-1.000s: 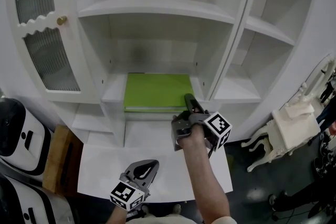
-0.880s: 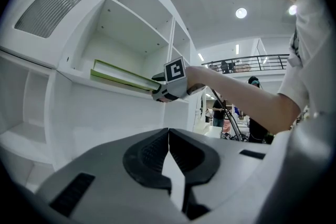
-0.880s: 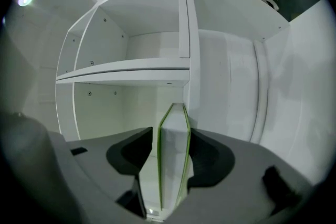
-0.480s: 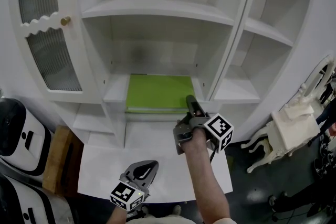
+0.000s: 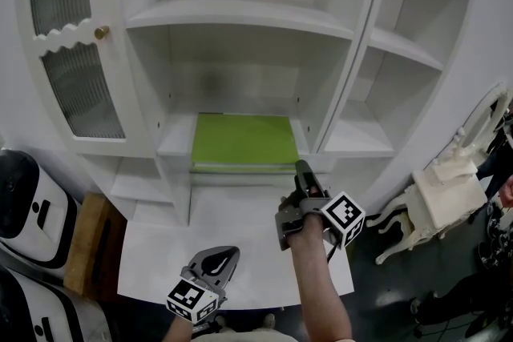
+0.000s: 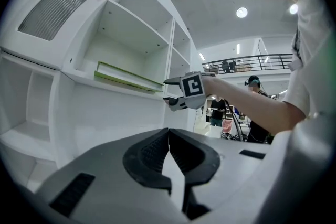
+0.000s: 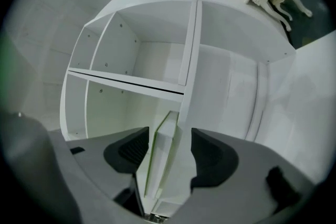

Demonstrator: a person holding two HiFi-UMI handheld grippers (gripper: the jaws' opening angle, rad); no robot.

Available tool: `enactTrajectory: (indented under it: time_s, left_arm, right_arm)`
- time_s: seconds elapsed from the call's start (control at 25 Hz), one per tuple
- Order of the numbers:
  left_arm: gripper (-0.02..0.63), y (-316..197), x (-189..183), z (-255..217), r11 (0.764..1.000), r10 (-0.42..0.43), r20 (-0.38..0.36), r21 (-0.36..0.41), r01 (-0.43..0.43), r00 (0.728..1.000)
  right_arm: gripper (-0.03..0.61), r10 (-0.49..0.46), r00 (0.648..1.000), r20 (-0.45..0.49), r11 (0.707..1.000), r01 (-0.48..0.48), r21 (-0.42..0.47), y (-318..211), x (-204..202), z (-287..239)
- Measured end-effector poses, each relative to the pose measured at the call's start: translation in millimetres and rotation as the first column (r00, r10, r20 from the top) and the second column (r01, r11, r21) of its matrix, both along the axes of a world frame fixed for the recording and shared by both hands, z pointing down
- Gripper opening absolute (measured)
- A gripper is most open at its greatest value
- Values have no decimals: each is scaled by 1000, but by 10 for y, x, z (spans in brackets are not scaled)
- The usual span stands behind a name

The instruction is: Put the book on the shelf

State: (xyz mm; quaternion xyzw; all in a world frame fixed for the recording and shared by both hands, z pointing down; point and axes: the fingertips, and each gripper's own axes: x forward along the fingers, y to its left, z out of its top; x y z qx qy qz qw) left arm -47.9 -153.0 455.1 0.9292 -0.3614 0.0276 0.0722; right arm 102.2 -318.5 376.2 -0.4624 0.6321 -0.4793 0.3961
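A flat green book [image 5: 243,142] lies on the low middle shelf [image 5: 175,142] of a white cabinet. My right gripper [image 5: 303,171] hovers just off the book's front right corner, and its jaws are opening. In the right gripper view the book's pale page edge [image 7: 160,157] shows in the gap between the jaws of the right gripper [image 7: 169,147], with neither pad touching it. My left gripper [image 5: 212,262] hangs low over the white ledge, shut and empty. Its jaws meet in the left gripper view [image 6: 169,149], where the book [image 6: 126,77] shows on its shelf.
The cabinet has bare shelves above [image 5: 240,12] and at the right [image 5: 405,44]. A ribbed glass door [image 5: 72,84] with a brass knob [image 5: 102,33] stands at the left. Below the shelf juts a white ledge [image 5: 240,248]. A white ornate chair [image 5: 441,200] stands at the right, a wooden box [image 5: 88,244] at the left.
My right gripper has drawn back from the book, toward me and a little to the right, and its jaws have spread. The book stays on the shelf. The left gripper has not moved.
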Motion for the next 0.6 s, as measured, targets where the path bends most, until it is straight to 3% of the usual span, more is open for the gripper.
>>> enactTrajectory:
  time_s: [0.12,0.2,0.28,0.4,0.6]
  left_arm:
    - [11,10,11,5,1000,0,1,-2,0,1000]
    - [11,16,20,3,1000,1,1,-1,-1,1000]
    - [11,24,26,2,1000,0,0,0,0,1000]
    - [11,38,34,1,1000,-1,-1,1,1,1000]
    - [11,58,43,-8,1000,-3,1,7,3,1000]
  right_arm:
    - [245,-20,993,-114,999,26,45,118,-49,-43]
    - [175,-31,977,-212,996,48,75,196,-116,-80]
    - [101,-35,951,-307,993,69,101,269,-186,-108]
    - [45,-40,910,-413,986,103,131,354,-293,-134]
    - [13,-26,815,-579,973,153,171,437,-469,-160]
